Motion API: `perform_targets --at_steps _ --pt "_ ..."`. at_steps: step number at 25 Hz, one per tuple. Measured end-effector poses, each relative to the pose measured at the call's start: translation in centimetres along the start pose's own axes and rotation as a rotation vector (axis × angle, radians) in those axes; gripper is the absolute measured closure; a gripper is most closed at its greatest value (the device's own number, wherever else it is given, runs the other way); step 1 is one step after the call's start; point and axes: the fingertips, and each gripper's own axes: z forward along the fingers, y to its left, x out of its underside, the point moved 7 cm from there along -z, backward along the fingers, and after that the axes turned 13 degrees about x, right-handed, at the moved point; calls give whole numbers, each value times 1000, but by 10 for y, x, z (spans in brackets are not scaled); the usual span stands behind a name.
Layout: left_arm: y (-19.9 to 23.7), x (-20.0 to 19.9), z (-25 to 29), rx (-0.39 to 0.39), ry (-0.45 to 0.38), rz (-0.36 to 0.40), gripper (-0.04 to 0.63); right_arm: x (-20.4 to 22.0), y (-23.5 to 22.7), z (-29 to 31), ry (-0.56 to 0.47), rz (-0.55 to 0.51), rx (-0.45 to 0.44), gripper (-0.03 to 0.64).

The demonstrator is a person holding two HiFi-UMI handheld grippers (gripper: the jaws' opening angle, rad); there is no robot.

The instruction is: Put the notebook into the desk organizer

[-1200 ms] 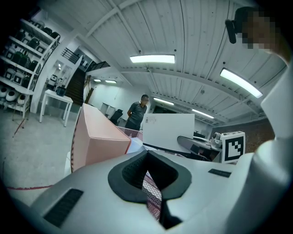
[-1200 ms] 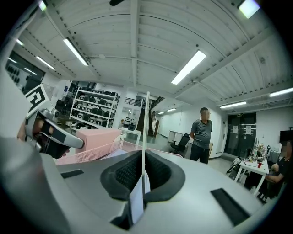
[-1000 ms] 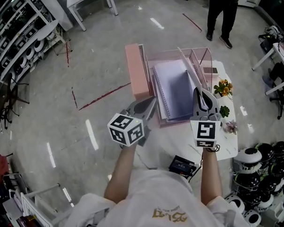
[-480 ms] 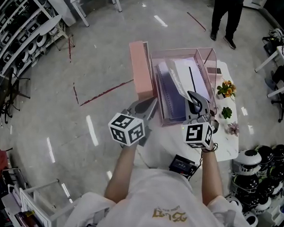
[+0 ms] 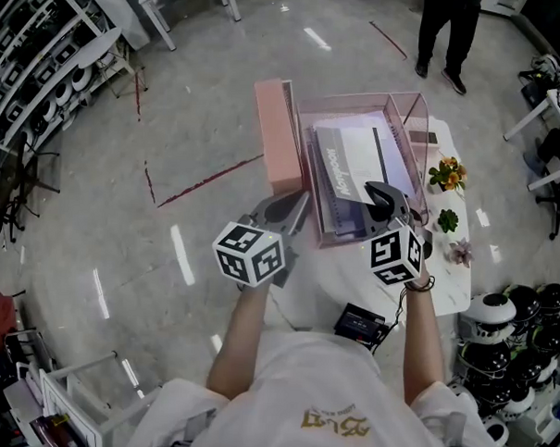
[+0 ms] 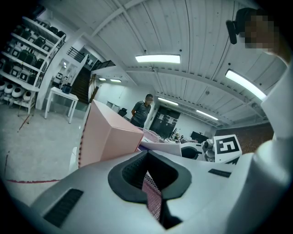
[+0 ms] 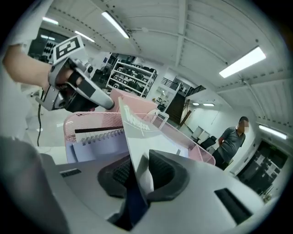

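My right gripper has its jaws opening. The near edge of the pale grey notebook with a printed cover stands between them. In the right gripper view I see a slim gap between the cover and the right-hand pad, so the pads are not pressing on it. The notebook runs forward from those jaws and lies inside the pink wire-mesh desk organizer, tilted, with its far end higher than the end at my jaws. Just left of the right gripper, lower in the same organizer, sits a lilac spiral-bound notebook, its wire coil facing the gripper.

My left gripper is closed on the organizer's mesh. Pink mesh fills the slot between its pads. Ahead of it and to its left rises a solid pink box-shaped block, touching the organizer's side. I cannot tell whether it is part of the organizer.

Both grippers are near each other over the near end of the white table. A person stands well beyond the organizer.
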Motion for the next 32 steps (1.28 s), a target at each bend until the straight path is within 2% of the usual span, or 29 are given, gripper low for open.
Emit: perform_targets --at_steps 5,13,17,21,26,29,32 --pt "1 1 2 1 5 -6 578 0 -8 3 30 96 -136 520" --pt "0 -1 0 11 2 -8 578 -2 -10 3 47 161 -268 456" --pt "1 2 -5 5 3 -20 578 -3 -6 2 45 186 -351 451" --pt "-1 1 -2 13 9 -15 578 -2 -6 -1 48 216 -436 339" --pt "-4 2 -3 22 16 -10 578 -4 -4 -5 38 226 -448 299" --pt "-4 1 -3 25 19 -10 578 -9 -7 -8 12 285 -464 267" --pt "-9 -1 -1 29 18 -1 578 -13 -9 -18 -23 365 -468 268"
